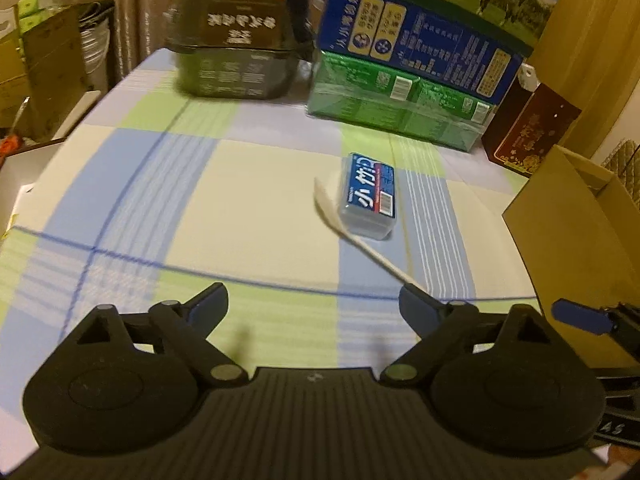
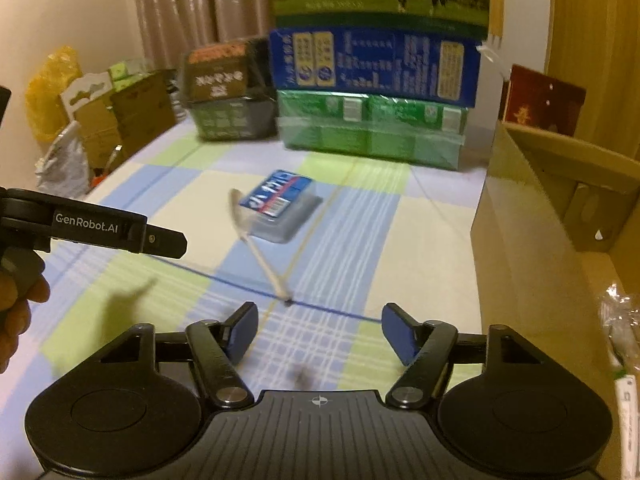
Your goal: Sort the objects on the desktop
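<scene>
A small clear box with a blue label (image 1: 368,196) (image 2: 280,204) lies on the checked tablecloth (image 1: 240,200) (image 2: 360,240). A white spoon-like stick (image 1: 360,240) (image 2: 260,252) leans against its left side, handle toward me. My left gripper (image 1: 314,304) hovers open over the cloth, empty, and the stick's handle ends by its right fingertip. In the right wrist view my right gripper (image 2: 320,322) is open and empty, just short of the handle's tip. The left gripper's side (image 2: 120,232) shows there too, held by a hand (image 2: 16,304).
An open cardboard box (image 1: 580,220) (image 2: 540,200) stands at the right edge. At the back are stacked green and blue cartons (image 1: 400,100) (image 2: 372,120), a black box (image 1: 236,60) (image 2: 228,100) and a dark red box (image 1: 528,136). Clutter sits beyond the left table edge.
</scene>
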Tool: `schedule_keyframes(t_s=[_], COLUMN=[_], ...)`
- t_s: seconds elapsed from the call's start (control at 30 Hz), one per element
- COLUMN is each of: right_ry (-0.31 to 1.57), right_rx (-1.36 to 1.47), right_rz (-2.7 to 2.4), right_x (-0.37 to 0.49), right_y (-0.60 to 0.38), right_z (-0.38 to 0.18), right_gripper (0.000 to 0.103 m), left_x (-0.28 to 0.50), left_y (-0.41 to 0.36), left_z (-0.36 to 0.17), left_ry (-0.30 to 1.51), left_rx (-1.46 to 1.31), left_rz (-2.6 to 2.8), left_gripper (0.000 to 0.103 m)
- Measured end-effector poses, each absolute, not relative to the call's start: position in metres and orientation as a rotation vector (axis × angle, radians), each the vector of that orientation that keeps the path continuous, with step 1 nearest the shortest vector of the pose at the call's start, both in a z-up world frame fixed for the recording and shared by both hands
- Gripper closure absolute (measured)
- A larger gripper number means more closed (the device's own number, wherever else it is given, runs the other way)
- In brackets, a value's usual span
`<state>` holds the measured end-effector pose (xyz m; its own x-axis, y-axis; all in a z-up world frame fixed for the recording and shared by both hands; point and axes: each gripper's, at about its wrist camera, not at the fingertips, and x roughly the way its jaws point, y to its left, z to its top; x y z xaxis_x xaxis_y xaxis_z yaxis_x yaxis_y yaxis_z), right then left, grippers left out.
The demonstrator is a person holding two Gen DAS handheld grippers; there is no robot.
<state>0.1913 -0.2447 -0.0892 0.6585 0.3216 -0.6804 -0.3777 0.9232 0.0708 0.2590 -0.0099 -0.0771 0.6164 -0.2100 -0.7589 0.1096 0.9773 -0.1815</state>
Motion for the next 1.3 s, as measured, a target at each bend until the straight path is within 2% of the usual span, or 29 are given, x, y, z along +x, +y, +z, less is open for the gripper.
schedule_keyframes(t_s=[0.3,0.37,0.53,0.6,0.67,0.73,0.77,1.07,1.2,1.3], right_ry=[0.753,0.756,0.767,0.764,0.755,0.746,0.743,0.703,0.7,0.714], right_rx=[-0.09,-0.089,-0.09,-0.085,-0.08,-0.076,-0.074,-0.077,-0.092,-0.098], right_rz=[0.337,0.332,0.331,0.335,0.338,0.348,0.355,0.443,0.451,0.45], right_x=[0.221,0.224,0.228,0.229,0.23,0.232,0.233,0.259,0.277,0.291], right_y=[-0.248,-0.249,-0.25,-0.25,-0.249,-0.245,-0.242,-0.198,-0.179,-0.168], right_z=[-0.109,-0.112,-0.118,-0.118,-0.116,-0.115,-0.114,-0.112,-0.117,-0.123], right_gripper=[0.041,0.041,0.041,0.041,0.041,0.041,0.041,0.04,0.03,0.029], left_x=[0.305,0.313,0.325,0.325,0.324,0.321,0.319,0.3,0.299,0.299], left_y=[-0.043,-0.051,-0.062,-0.062,-0.056,-0.046,-0.04,0.007,0.017,0.023], left_z=[-0.109,-0.114,-0.128,-0.128,-0.128,-0.128,-0.127,-0.123,-0.123,-0.123], left_ry=[0.883,0.89,0.901,0.888,0.891,0.9,0.901,0.888,0.876,0.868], left_rx=[-0.113,-0.093,-0.058,-0.024,-0.025,-0.013,-0.009,0.016,-0.02,-0.038], left_rz=[-0.251,-0.251,-0.257,-0.255,-0.255,-0.25,-0.248,-0.217,-0.232,-0.242], left_gripper=[0.023,0.031,0.042,0.054,0.081,0.095,0.098,0.1,0.1,0.1])
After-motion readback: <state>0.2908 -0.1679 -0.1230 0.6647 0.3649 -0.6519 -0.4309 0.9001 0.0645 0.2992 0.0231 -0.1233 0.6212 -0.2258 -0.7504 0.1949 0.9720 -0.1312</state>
